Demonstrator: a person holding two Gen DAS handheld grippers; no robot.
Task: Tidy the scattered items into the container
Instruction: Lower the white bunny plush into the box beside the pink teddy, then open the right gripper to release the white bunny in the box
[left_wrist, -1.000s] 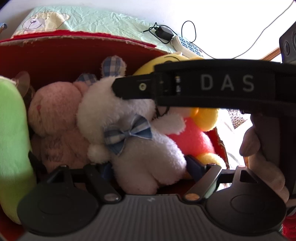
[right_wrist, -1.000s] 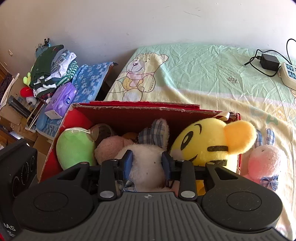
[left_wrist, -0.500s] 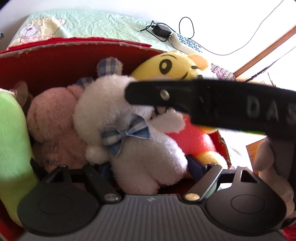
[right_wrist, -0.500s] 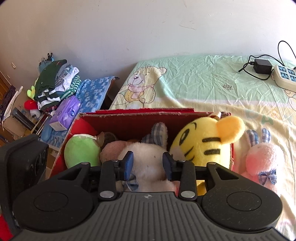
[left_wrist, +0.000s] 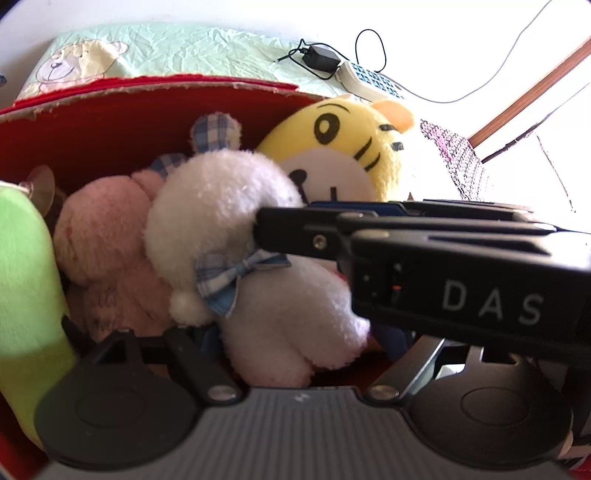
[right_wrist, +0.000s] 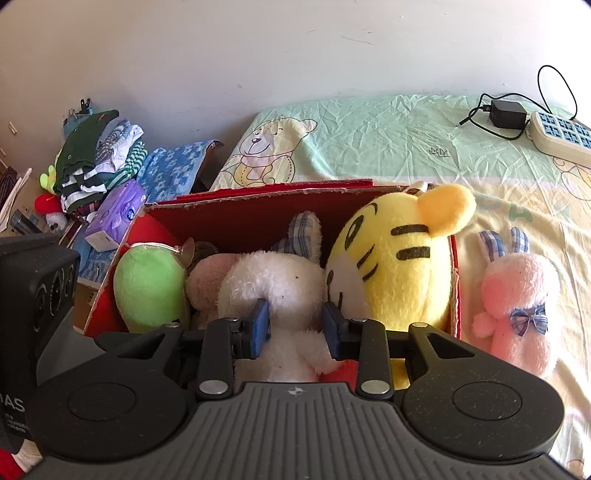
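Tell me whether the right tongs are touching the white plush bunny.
Touching. The right wrist view shows the right tongs closing with both blue pads sunk into the white plush bunny, whose fur bulges around them inside the red box.

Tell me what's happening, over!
Right gripper closing on white bunny in red box. Left gripper opening around it. Pink bunny waits outside.

- Power strip (right_wrist: 561, 134) w/ black adapter (right_wrist: 506, 114), on bedsheet (right_wrist: 388, 136), far right.
- Folded clothes pile (right_wrist: 98, 155), purple tissue pack (right_wrist: 118, 214), left.
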